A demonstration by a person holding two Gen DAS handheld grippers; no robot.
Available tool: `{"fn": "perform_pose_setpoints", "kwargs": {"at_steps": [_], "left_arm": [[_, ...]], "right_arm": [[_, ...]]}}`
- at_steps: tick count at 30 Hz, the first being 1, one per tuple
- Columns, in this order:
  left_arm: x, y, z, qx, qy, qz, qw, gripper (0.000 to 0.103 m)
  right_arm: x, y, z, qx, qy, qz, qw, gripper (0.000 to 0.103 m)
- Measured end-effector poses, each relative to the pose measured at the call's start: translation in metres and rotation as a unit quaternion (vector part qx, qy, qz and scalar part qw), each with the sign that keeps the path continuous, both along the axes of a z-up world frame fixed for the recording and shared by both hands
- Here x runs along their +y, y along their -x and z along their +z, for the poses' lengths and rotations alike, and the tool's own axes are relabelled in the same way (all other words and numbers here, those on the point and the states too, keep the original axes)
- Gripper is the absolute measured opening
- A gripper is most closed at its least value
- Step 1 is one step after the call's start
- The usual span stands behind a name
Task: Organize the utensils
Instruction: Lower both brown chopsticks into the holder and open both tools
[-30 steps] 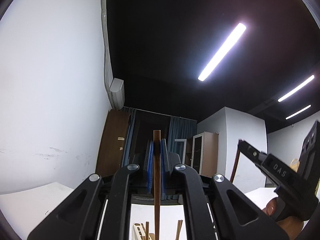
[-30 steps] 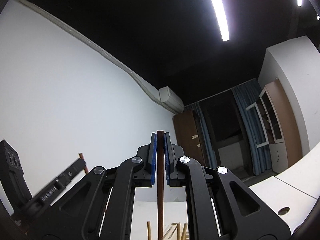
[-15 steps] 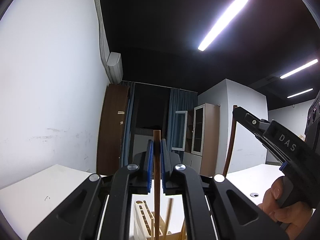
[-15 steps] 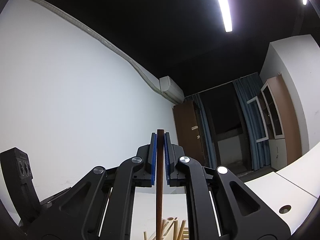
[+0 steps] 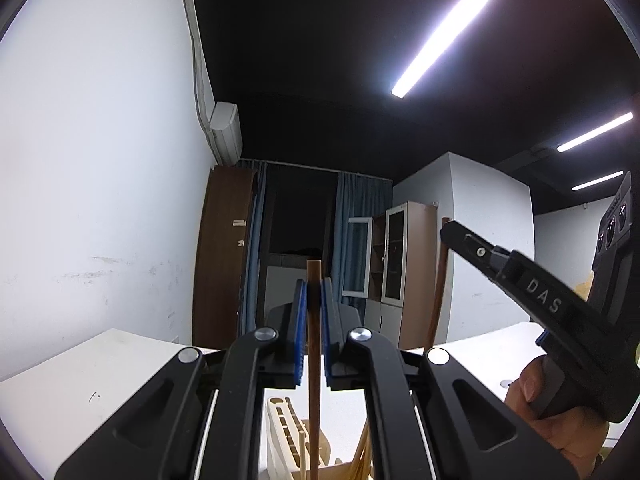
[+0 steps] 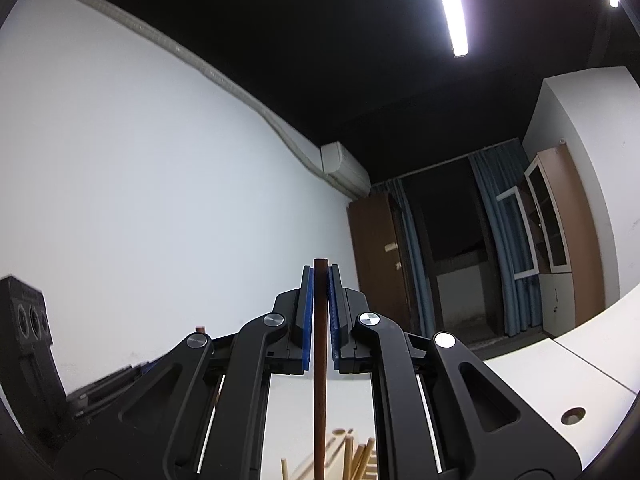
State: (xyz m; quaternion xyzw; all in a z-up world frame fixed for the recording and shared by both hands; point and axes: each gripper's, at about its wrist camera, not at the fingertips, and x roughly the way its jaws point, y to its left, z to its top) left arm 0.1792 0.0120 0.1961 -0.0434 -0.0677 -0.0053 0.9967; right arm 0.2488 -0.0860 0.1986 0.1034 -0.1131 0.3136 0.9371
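Left gripper [image 5: 314,292] is clamped on a dark brown stick [image 5: 313,344] — upright, above a cream holder [image 5: 280,436]. Right gripper [image 6: 319,280] likewise pinches a second brown stick [image 6: 319,360]. Pale sticks [image 6: 352,456] below — possibly chopsticks.

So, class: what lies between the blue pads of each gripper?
A dark brown chopstick stands clamped in the left gripper in its own view; another chopstick in the right gripper likewise.

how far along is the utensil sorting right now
Partly done, it seems: several light chopsticks already stand in the cream holder. In hand: left gripper and right gripper each clamp a dark brown chopstick. Left: lowering both into the holder.
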Motion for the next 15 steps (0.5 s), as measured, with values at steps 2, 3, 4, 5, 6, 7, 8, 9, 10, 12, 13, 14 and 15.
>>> {"fn": "perform_pose_setpoints", "kwargs": {"at_steps": [2, 3, 4, 5, 6, 7, 8, 9, 10, 12, 13, 14, 15], "left_arm": [[0.001, -0.002, -0.003, 0.008, -0.003, -0.003, 1.0000, 0.007], [0.002, -0.004, -0.005, 0.015, -0.005, -0.005, 0.9999, 0.007], [0.003, -0.006, -0.006, 0.019, -0.006, -0.006, 0.9998, 0.007], [0.004, -0.006, -0.007, 0.023, -0.006, -0.007, 0.9997, 0.007], [0.006, -0.008, -0.008, 0.029, -0.006, -0.011, 0.9995, 0.007], [0.007, -0.009, -0.010, 0.033, -0.004, -0.015, 0.9993, 0.007], [0.009, -0.011, -0.011, 0.037, -0.003, -0.018, 0.9992, 0.007], [0.010, -0.012, -0.012, 0.042, -0.001, -0.022, 0.9989, 0.007], [0.012, -0.013, -0.013, 0.045, 0.001, -0.026, 0.9986, 0.007], [0.014, -0.016, -0.016, 0.053, 0.001, -0.032, 0.9981, 0.007], [0.014, -0.017, -0.017, 0.055, 0.000, -0.034, 0.9979, 0.007], [0.014, -0.017, -0.019, 0.057, -0.001, -0.034, 0.9978, 0.007], [0.014, -0.017, -0.020, 0.059, -0.003, -0.035, 0.9976, 0.007]], "right_arm": [[0.004, -0.001, -0.004, 0.007, 0.015, -0.001, 1.000, 0.007], [0.006, -0.001, -0.007, 0.010, 0.024, -0.003, 1.000, 0.007], [0.007, -0.001, -0.009, 0.013, 0.030, -0.003, 0.999, 0.007], [0.008, 0.000, -0.010, 0.017, 0.034, -0.003, 0.999, 0.007], [0.008, 0.000, -0.012, 0.020, 0.039, -0.003, 0.999, 0.007], [0.008, 0.001, -0.013, 0.024, 0.043, -0.003, 0.999, 0.007], [0.009, 0.001, -0.014, 0.028, 0.048, -0.002, 0.998, 0.007], [0.009, 0.003, -0.015, 0.031, 0.051, -0.001, 0.998, 0.007], [0.010, 0.003, -0.017, 0.035, 0.057, -0.001, 0.998, 0.007], [0.011, 0.005, -0.020, 0.042, 0.069, -0.004, 0.997, 0.007], [0.011, 0.004, -0.021, 0.045, 0.073, -0.004, 0.996, 0.007], [0.011, 0.004, -0.021, 0.050, 0.077, -0.003, 0.996, 0.007], [0.011, 0.003, -0.022, 0.054, 0.080, -0.003, 0.995, 0.007]]}}
